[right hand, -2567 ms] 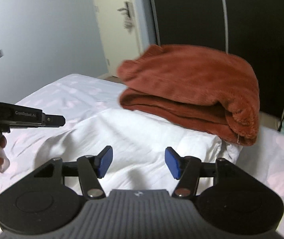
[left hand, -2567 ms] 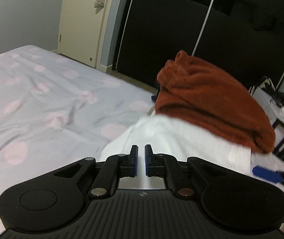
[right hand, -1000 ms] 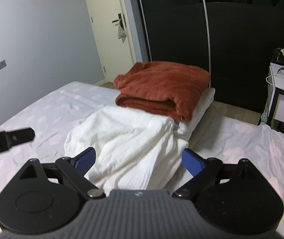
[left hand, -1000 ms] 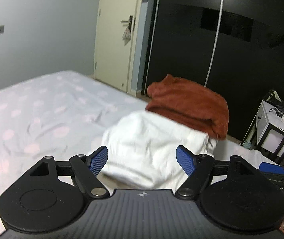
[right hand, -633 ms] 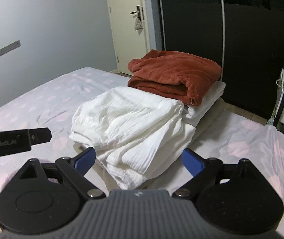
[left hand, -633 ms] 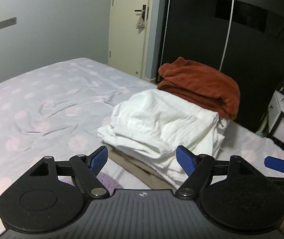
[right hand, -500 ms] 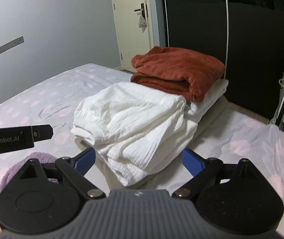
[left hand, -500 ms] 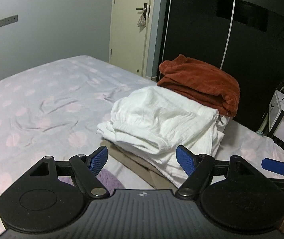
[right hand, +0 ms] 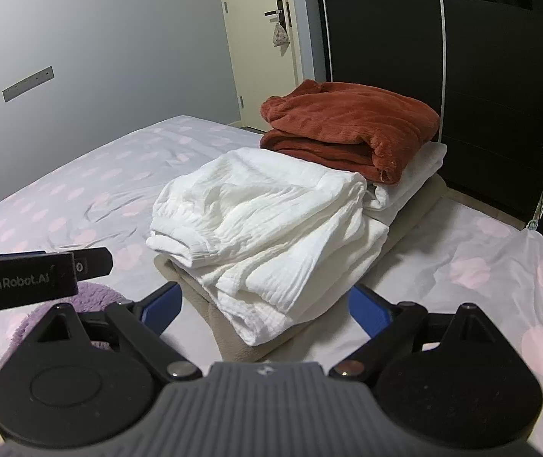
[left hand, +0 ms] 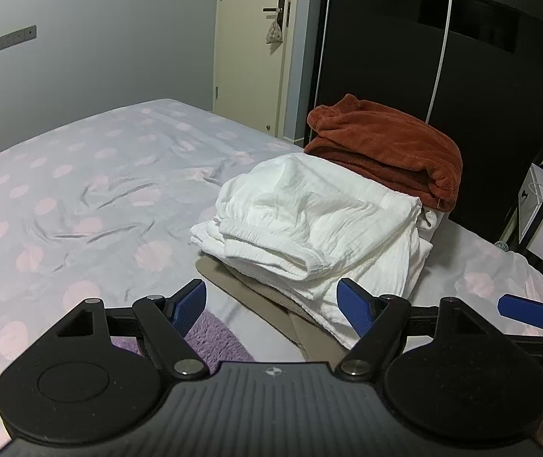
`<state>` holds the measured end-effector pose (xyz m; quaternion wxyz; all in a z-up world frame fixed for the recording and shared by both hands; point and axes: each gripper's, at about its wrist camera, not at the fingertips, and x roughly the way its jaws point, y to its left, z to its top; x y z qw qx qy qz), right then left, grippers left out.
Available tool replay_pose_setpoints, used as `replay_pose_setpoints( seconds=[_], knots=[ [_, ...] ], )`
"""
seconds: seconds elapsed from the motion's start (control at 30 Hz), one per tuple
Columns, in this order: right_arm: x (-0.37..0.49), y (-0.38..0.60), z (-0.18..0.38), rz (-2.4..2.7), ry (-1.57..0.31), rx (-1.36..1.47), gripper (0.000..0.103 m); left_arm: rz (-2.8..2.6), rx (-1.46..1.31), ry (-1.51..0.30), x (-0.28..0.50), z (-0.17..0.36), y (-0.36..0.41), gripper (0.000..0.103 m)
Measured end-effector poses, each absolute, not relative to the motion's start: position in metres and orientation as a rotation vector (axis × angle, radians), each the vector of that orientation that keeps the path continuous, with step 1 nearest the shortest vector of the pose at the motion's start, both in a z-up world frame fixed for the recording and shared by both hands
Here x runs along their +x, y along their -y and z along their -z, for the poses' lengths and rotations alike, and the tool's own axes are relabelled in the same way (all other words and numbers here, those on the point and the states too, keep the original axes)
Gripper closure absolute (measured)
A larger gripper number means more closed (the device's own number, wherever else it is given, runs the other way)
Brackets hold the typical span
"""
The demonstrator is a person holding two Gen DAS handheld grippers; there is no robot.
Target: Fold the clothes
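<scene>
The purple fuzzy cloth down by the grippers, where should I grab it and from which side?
Probably its near rounded edge, from above. The purple fuzzy cloth lies flat on the bed, partly hidden under the open left gripper, so a downward pinch on that free edge seems easiest. The open right gripper is farther off, over the white folded garment.

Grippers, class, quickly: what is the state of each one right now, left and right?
Left gripper: open, holding nothing.
Right gripper: open, holding nothing.
</scene>
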<state>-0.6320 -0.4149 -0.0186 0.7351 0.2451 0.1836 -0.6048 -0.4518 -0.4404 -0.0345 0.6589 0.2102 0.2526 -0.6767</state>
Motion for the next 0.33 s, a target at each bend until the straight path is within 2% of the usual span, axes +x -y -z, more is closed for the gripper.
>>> replay_pose_setpoints(
  seconds=[0.33],
  knots=[
    [-0.6312, 0.4151, 0.0197, 1.321, -0.405, 0.541, 0.007, 1.531, 0.481, -0.578, -0.4513, 0.0343, 0.4404, 0.028]
  ],
)
